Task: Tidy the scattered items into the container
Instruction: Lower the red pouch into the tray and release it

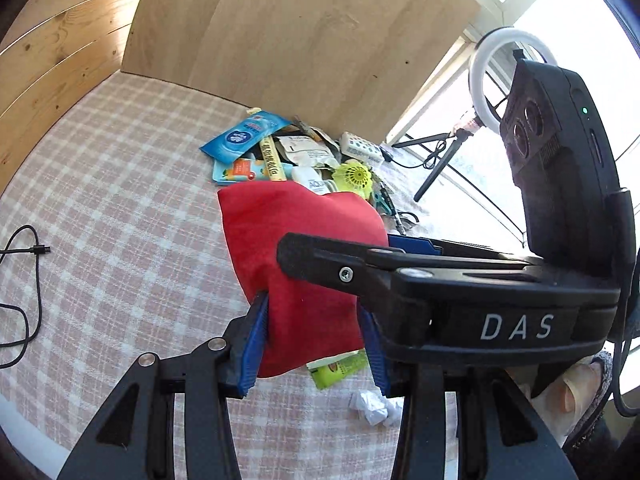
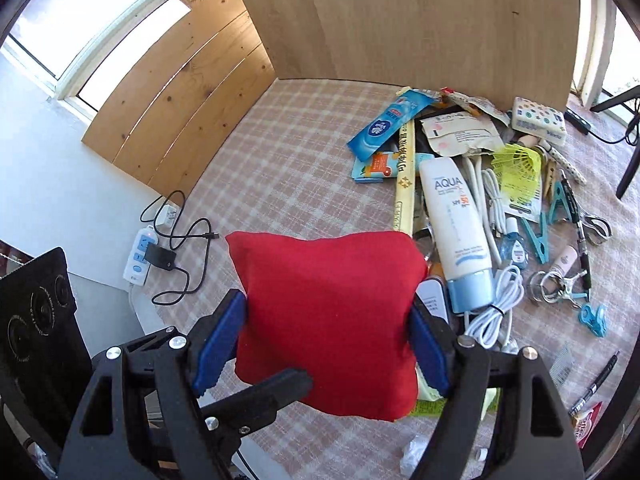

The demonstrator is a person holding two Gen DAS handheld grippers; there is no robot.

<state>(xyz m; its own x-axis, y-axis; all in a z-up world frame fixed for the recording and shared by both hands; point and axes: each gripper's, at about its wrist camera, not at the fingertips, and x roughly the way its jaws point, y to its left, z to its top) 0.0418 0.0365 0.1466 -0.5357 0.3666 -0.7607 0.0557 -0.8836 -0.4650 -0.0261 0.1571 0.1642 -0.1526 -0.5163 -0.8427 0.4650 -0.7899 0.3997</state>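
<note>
A red fabric pouch (image 1: 296,232) (image 2: 328,272) hangs above the checked tablecloth (image 1: 120,200). My left gripper (image 1: 312,304) is shut on its lower part, and the blue pads pinch the cloth. My right gripper (image 2: 326,300) stands at its widest, straddling the pouch, with its pads level with the pouch's sides. One left finger (image 2: 276,394) shows below the pouch in the right wrist view. Scattered items lie behind: a white AQUA tube (image 2: 456,216), a blue wipes packet (image 2: 384,124), a white cable (image 2: 496,300), a yellow shuttlecock (image 2: 516,168) and teal clips (image 2: 538,236).
A green packet (image 1: 340,370) and crumpled paper (image 1: 372,402) lie under the pouch. A wooden board (image 2: 400,20) stands behind the table. A power strip (image 2: 138,256) and black cable (image 1: 32,280) sit at the left edge. A ring light (image 1: 508,64) stands at the right.
</note>
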